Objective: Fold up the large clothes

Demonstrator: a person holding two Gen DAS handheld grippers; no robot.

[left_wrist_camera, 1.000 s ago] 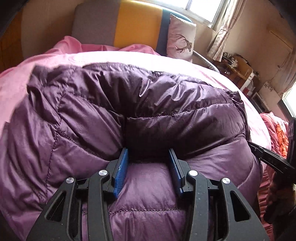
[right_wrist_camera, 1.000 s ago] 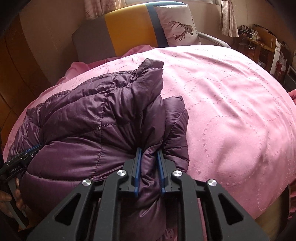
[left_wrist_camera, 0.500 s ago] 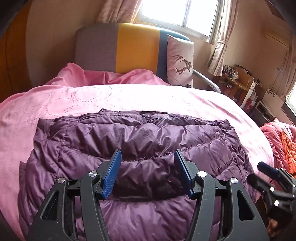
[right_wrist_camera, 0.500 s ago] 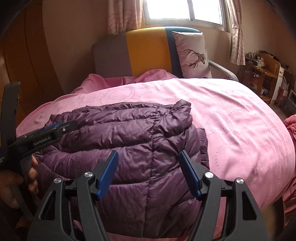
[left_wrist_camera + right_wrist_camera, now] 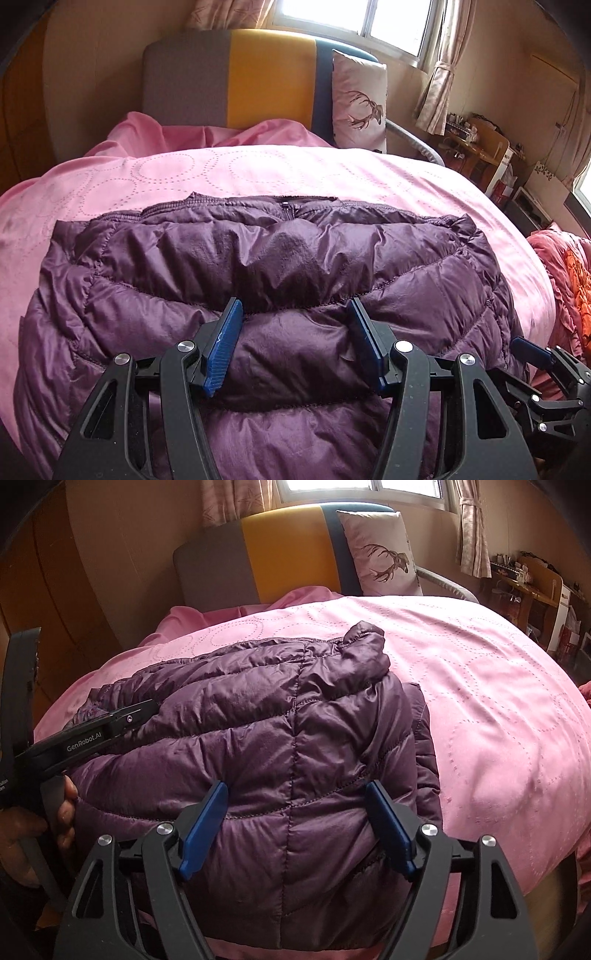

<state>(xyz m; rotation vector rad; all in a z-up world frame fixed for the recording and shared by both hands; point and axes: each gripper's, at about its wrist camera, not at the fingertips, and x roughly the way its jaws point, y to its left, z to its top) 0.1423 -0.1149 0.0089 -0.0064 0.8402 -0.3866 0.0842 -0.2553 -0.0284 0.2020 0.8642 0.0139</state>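
Purple and puffy, the down jacket (image 5: 280,280) looks light, soft and slippery on the pink bed (image 5: 258,173). The left claw (image 5: 295,347) and right claw (image 5: 295,823) have just been opening; both are spread, pinching nothing. I would grab a stitched edge.

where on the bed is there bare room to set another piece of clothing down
Free: the pink bedspread to the right of the purple jacket, out to the bed's edge, and a band between the jacket's far edge and the headboard. Crowded: the near left, where the jacket lies with both grippers over it.
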